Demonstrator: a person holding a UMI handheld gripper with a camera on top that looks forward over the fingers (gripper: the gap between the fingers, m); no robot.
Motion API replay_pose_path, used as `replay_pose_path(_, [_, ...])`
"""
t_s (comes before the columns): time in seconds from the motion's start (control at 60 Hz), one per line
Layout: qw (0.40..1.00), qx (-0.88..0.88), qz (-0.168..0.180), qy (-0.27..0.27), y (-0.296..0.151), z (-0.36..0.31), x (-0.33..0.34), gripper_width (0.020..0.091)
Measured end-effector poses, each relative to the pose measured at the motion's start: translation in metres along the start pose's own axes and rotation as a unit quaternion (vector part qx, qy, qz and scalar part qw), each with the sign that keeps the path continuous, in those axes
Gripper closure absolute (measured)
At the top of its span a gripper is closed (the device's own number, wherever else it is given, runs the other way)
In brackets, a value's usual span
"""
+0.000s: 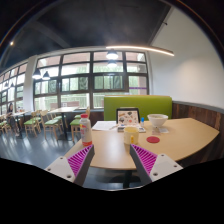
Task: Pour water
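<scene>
The claw (pixel 111 160) hangs released above the near edge of the worktop (pixel 185 140), its two fingers spread wide with nothing between them; the magenta pads (pixel 79 160) show a zigzag ribbing on their inner faces.

Just beyond the left finger, at about eleven o'clock from the claw, stands a small bottle (pixel 85 129) with a pale body and what looks like a red cap. It is upright on the worktop and apart from everything else. This seems to be the water source. It would likely be light and fairly stiff if plastic, perhaps a little slick, so a squeeze across the middle of the body, below the cap, looks the safest hold; whether the cap is on tight cannot be told.

At twelve o'clock, farther in, sits a yellowish cup (pixel 131 133), probably the receiver, open-topped and easy to tip if knocked. At one o'clock beyond it rests a white bowl (pixel 157 121), rounded and smooth. Behind the cup stands a dark upright tablet or card (pixel 127 115).

The worktop is pale wood, smooth, with a curved edge. A green bench back (pixel 140 103) lies beyond, then tall windows (pixel 90 80).
</scene>
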State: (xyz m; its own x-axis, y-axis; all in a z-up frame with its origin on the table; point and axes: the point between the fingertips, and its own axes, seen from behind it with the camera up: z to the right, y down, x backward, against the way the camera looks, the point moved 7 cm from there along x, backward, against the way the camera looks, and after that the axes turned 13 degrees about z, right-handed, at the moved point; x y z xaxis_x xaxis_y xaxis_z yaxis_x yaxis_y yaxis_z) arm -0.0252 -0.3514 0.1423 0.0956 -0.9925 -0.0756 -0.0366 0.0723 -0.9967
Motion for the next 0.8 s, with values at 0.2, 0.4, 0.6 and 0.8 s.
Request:
replay_pose_path(0.2, [0.999, 0.022, 0.009, -0.031, 0.009, -0.021, -0.011, 0.0293])
replay_pose_path(0.4, [0.997, 0.007, 0.042, -0.062, 0.029, -0.08, -0.068, 0.0297])
replay_pose_path(0.6, [0.997, 0.009, 0.054, -0.051, 0.042, -0.141, -0.148, 0.0299])
replay_pose_path(0.8, [0.997, 0.053, 0.061, 0.022, 0.051, -0.148, -0.252, 0.0303])
